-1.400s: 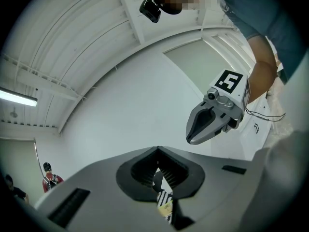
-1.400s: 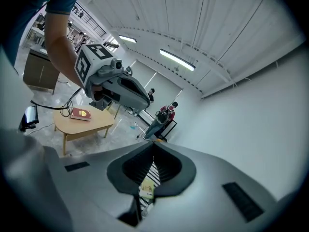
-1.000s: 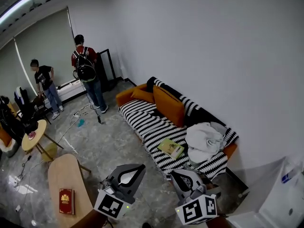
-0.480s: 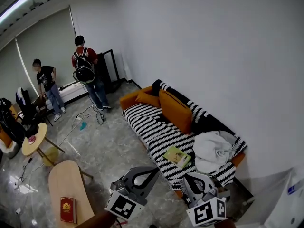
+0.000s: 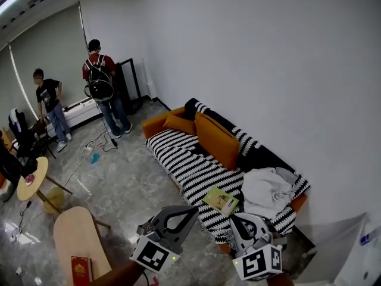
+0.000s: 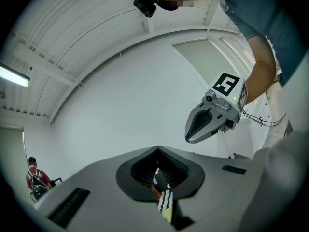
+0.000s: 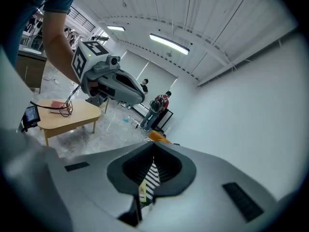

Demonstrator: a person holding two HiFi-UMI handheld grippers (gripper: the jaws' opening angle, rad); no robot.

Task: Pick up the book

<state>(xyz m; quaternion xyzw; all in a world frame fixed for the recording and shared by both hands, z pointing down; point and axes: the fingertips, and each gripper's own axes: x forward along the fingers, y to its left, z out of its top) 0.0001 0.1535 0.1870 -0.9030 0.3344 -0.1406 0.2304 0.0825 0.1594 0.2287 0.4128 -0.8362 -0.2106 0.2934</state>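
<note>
A green book [image 5: 221, 200] lies flat on the striped seat of the sofa [image 5: 190, 165], beside a white cloth [image 5: 268, 186]. My left gripper [image 5: 191, 210] is held out short of the sofa's front edge, jaws shut and empty, just left of the book. My right gripper [image 5: 243, 220] hangs shut and empty near the sofa's right end. In the left gripper view the left gripper [image 6: 158, 178] shows only a slit, with stripes and a green sliver of the book [image 6: 167, 212]. The right gripper view shows the right gripper [image 7: 152, 174] the same way, book [image 7: 142, 192] in the slit.
Orange cushions [image 5: 217, 139] lean on the sofa back. A wooden table [image 5: 71, 237] at lower left bears a red book [image 5: 79, 270]. Two people [image 5: 101, 85] stand at the far left by the window, and a small round table [image 5: 30, 177] stands near them. Cables lie on the floor.
Both grippers have moved forward toward the sofa, staying shut. The view has shifted with them, so the sofa and green book sit closer to the grippers.
</note>
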